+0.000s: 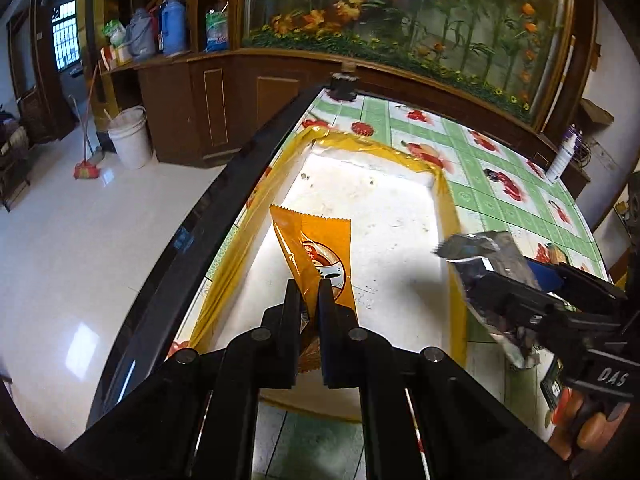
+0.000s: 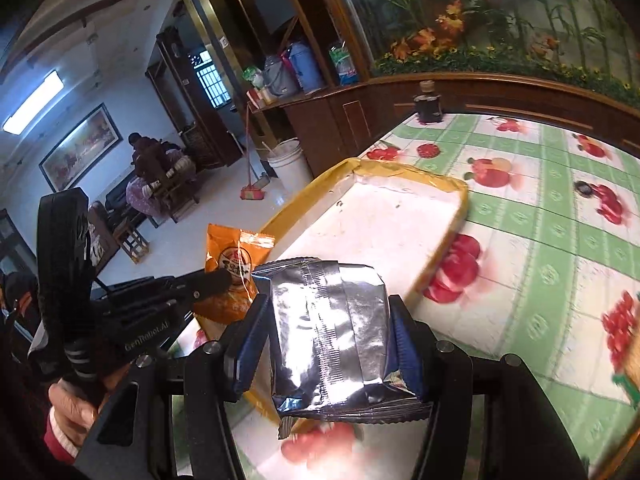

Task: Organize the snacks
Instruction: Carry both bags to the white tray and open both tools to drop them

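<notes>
Left gripper (image 1: 309, 286) angled downward, fingers clamped together on orange snack packet (image 1: 316, 254), packet above white tray (image 1: 384, 216). Right gripper (image 2: 326, 320) also tilted down, pads pressing sides of silver foil packet (image 2: 330, 332) over tray's near edge. Hand (image 2: 74, 404) grips left handle. Tray yellow-taped, on green fruit-print tablecloth (image 2: 532, 248); white tiled floor (image 1: 80, 248), white bucket (image 1: 130, 138), wooden cabinet (image 1: 224, 108) behind.
</notes>
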{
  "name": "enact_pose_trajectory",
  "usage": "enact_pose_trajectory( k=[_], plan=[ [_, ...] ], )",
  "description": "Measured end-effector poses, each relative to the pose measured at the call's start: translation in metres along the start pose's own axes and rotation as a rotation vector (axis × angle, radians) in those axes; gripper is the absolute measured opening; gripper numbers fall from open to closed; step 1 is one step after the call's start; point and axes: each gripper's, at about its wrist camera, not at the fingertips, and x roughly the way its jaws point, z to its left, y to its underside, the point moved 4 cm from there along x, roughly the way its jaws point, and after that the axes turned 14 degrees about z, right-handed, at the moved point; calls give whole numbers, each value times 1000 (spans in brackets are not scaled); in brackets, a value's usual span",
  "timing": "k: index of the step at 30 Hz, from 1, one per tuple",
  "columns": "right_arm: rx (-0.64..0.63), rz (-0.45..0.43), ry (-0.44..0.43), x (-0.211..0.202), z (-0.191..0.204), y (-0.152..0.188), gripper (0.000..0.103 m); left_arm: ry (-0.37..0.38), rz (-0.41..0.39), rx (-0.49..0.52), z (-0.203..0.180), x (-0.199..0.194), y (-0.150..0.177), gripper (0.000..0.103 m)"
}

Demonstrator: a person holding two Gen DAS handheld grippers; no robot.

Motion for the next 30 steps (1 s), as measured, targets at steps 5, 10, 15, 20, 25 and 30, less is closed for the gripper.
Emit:
enact_pose_trajectory(
  k=[5, 10, 15, 20, 25, 30],
  plan=[
    [-23, 58, 14, 47, 4, -22, 59, -23, 42, -12, 6, 20, 0, 6],
    [-17, 105, 20, 79, 0, -32, 60, -30, 66, -24, 12, 27, 1, 15],
    [-18, 119, 45, 86, 0, -29, 62, -63, 48, -50, 16, 20, -1, 55],
    [0, 37, 60, 38, -11, -25, 68, -65, 0, -33, 6, -4, -1, 57],
    [54, -31, 169, -27, -55, 11, 72, 11, -32, 17, -26, -25, 7, 61],
    [171, -66, 249, -82, -104, 66, 72, 74, -20, 135, -85, -32, 27, 65]
  ],
)
